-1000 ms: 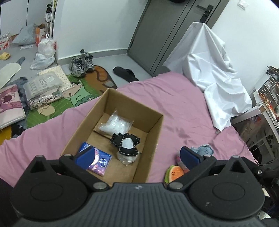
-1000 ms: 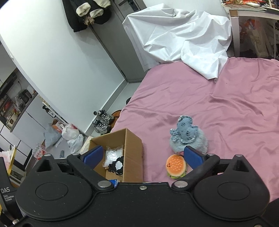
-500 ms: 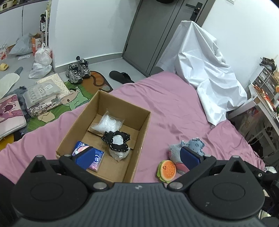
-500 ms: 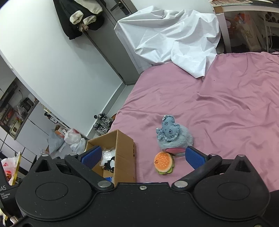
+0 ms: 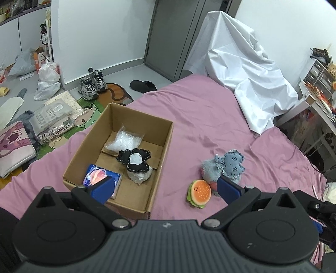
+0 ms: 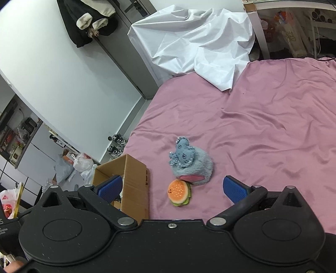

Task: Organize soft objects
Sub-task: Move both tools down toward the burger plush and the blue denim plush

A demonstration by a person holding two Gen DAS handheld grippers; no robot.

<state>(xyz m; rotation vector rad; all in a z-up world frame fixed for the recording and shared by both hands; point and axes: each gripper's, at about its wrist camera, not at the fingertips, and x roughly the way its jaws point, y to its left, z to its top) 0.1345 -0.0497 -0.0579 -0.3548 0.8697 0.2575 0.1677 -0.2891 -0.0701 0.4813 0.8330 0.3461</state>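
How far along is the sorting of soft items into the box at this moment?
Partly done. The cardboard box already holds a clear bag, a black-and-white plush and a blue packet. Nothing is in hand: the left gripper and right gripper are both open and empty. Still left on the pink bedsheet are the burger toy and the grey-blue plush.

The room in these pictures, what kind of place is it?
Most likely a lived-in bedroom at home: a bed with a pink sheet, sneakers on the floor near a grey door, and a dark coat hanging up.
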